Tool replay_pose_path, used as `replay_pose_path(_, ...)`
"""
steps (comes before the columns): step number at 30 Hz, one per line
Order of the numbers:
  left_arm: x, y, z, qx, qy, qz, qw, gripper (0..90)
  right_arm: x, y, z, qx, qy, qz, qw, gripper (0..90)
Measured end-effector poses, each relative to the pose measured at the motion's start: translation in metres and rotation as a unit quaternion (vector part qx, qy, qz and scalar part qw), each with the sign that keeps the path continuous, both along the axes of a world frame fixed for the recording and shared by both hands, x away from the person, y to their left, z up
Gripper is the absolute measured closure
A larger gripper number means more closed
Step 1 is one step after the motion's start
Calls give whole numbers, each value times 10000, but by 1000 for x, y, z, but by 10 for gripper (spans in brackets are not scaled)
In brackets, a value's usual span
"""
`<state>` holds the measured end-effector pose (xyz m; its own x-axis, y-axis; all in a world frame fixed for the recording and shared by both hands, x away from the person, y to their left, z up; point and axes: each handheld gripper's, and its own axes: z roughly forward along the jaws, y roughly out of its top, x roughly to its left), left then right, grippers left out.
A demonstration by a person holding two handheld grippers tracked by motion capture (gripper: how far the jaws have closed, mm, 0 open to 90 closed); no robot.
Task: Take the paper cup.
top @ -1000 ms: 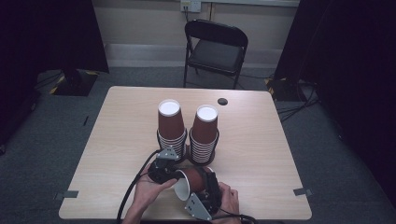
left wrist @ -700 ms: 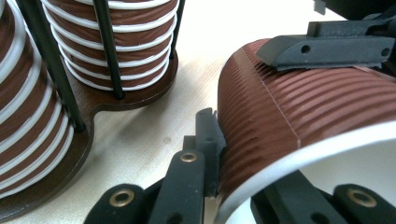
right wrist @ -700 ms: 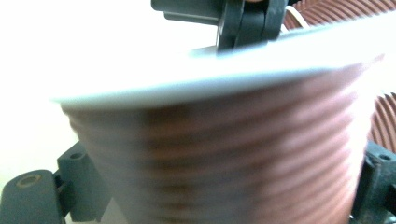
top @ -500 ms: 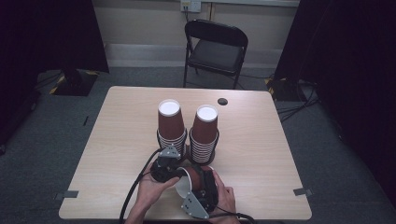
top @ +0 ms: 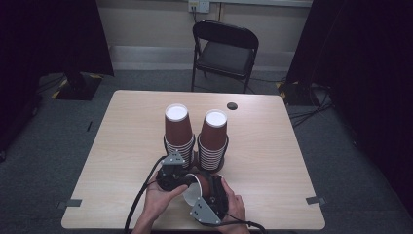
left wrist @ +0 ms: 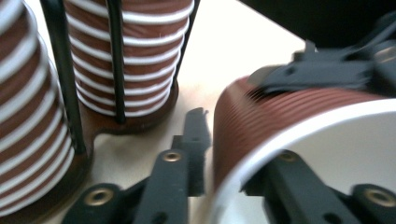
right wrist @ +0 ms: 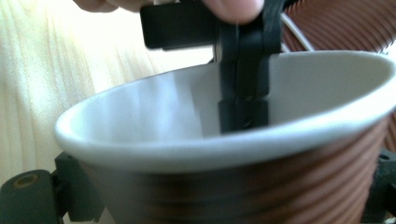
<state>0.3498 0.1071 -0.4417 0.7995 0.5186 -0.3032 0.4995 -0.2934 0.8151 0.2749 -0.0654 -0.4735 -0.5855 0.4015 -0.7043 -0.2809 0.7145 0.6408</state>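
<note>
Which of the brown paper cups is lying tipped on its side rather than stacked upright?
The single cup held between the two tongs at the table's near edge; the two stacks behind it stand upright in their holder.

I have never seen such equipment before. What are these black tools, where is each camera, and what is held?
A person holds a gripper with two jaws in each hand. One camera looks down from above; one rides on each gripper. On the table stand two cup stacks. The right gripper is shut on one cup lying sideways. The left gripper has one jaw inside the rim, one outside; its jaws have just been opening.
</note>
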Motion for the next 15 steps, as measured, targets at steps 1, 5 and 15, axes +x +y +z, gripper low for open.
replay_pose_path(1,0,1,0,-56,-34,-5,10000,719,2,-1,0,68,122,-8,9999,92)
replay_pose_path(5,-1,5,-1,-94,-128,219,9996,625,6,-2,0,112,275,-76,9995,93)
replay_pose_path(15,-9,20,-3,-484,-497,698,9951,408,14,-15,3,643,703,-300,9950,92)
